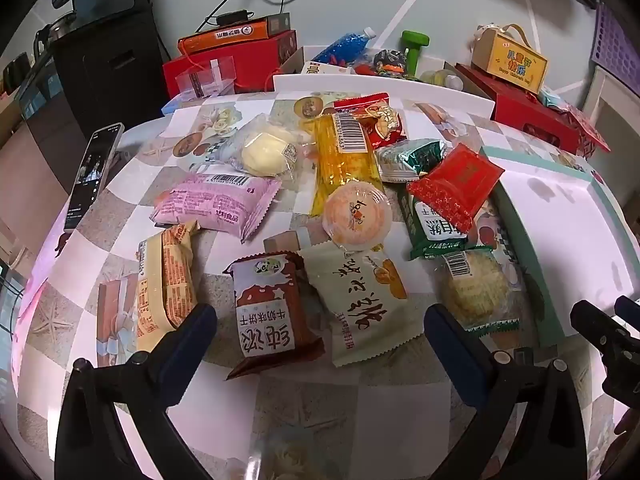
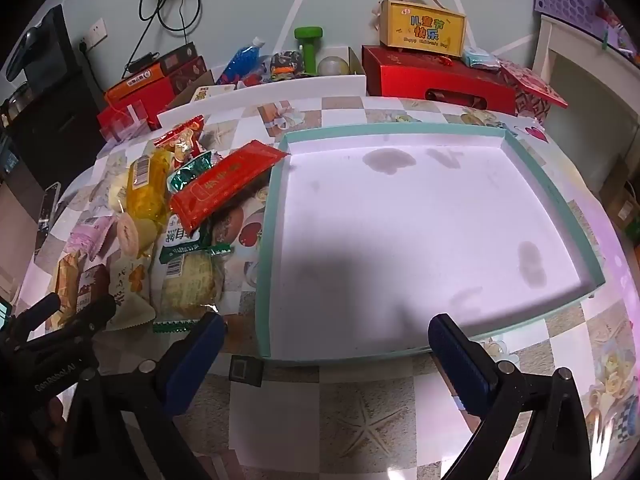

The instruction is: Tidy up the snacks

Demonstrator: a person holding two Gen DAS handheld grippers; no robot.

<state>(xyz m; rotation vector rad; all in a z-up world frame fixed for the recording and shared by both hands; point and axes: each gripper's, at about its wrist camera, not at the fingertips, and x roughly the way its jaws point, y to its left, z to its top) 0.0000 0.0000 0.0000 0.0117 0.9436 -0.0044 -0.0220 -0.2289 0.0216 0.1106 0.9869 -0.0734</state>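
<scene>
We haven't started: teal tray [image 2: 516, 148] on the right holds nothing, snack pile [image 1: 344, 184] loose to its left. Left gripper [image 1: 320, 320] and right gripper [image 2: 326, 328] both spread wide, grasping nothing.

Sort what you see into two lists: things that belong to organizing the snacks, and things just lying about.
Belongs to the job:
snack packets
shallow tray

Just lying about:
phone
green dumbbell
yellow gift box
red box
</scene>
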